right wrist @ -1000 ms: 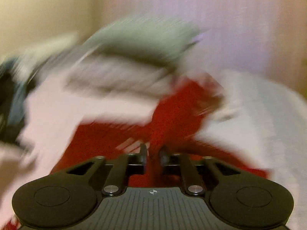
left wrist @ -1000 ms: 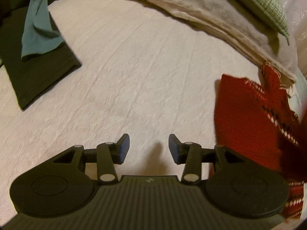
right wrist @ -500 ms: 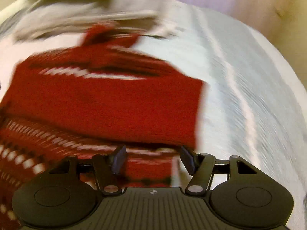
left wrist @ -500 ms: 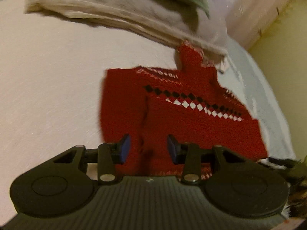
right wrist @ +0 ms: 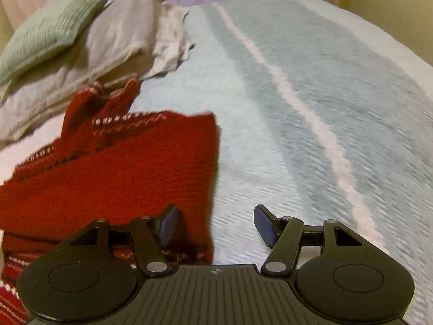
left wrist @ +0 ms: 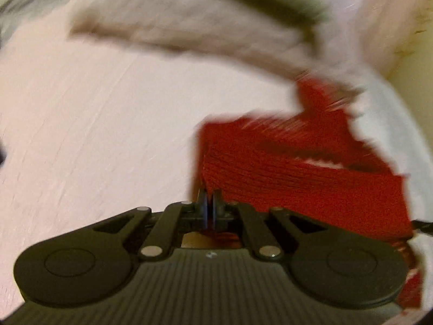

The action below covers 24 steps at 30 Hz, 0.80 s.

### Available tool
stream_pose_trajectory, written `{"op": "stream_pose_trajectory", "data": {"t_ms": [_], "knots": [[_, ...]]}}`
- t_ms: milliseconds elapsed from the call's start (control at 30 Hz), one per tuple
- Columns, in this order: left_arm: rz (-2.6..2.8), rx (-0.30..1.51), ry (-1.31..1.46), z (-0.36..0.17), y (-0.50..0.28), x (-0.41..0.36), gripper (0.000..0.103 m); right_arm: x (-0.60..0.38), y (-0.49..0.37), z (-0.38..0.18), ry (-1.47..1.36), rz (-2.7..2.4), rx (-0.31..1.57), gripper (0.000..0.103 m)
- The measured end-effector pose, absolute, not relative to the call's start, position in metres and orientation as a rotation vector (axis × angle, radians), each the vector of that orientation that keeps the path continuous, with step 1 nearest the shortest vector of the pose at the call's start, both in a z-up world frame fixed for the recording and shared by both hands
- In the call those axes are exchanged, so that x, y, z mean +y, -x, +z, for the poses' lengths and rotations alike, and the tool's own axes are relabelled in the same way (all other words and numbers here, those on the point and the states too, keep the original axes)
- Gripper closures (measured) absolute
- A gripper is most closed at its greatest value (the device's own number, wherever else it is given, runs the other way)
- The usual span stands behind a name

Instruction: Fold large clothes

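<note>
A red knitted sweater (left wrist: 297,178) with a white pattern lies flat on the bed, its collar towards the far side. My left gripper (left wrist: 209,197) sits at the sweater's near left edge with its jaws shut together, red knit caught between and below them. In the right wrist view the sweater (right wrist: 121,178) fills the left half. My right gripper (right wrist: 216,214) stands open low over the sweater's right edge: the left fingertip (right wrist: 169,224) is over the red knit, the right one over the blanket. Nothing is pinched there.
A pale pink bedcover (left wrist: 94,135) lies left of the sweater, and a light blue blanket (right wrist: 311,94) with a white stripe lies right of it. Beyond the collar is a folded beige blanket (right wrist: 108,48) with a green pillow (right wrist: 54,24) on top.
The left jaws have closed at the sweater's left edge after swinging over from the bare bedcover. The right gripper opened wider and slid to the sweater's right edge.
</note>
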State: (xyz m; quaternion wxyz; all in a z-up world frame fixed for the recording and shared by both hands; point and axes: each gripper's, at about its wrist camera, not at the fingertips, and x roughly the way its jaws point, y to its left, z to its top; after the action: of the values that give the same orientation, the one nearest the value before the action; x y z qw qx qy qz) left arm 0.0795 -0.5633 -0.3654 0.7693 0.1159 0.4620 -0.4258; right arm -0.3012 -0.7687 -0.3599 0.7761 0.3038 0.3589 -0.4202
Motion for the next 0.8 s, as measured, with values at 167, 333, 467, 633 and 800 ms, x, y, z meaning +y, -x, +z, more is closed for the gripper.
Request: {"op": "stream_pose_trajectory", "data": {"t_ms": [167,333,467,633,800], "knots": [[-0.973,0.97,-0.304,-0.35,-0.067,-0.574,0.09,-0.765,0.28,-0.351,-0.551,-0.916,0.818,0.044],[-1.089,0.879,-0.223,-0.317,-0.049,-0.578,0.081,-0.751,0.256,-0.328,-0.432,-0.767,0.752,0.044],[-1.051,1.046,-0.427,-0.371,-0.06,-0.623,0.082,-0.783,0.244,-0.373,-0.562,-0.703,0.878,0.044],[-1.092,0.968,-0.391,-0.329,-0.085,-0.642,0.078,-0.84,0.265,-0.344,-0.683,-0.723,0.803,0.044],[-1.25,0.936,-0.441,-0.333,-0.101,-0.748,0.046,-0.922,0.198,-0.335,-0.767,-0.59,0.682,0.044]]}}
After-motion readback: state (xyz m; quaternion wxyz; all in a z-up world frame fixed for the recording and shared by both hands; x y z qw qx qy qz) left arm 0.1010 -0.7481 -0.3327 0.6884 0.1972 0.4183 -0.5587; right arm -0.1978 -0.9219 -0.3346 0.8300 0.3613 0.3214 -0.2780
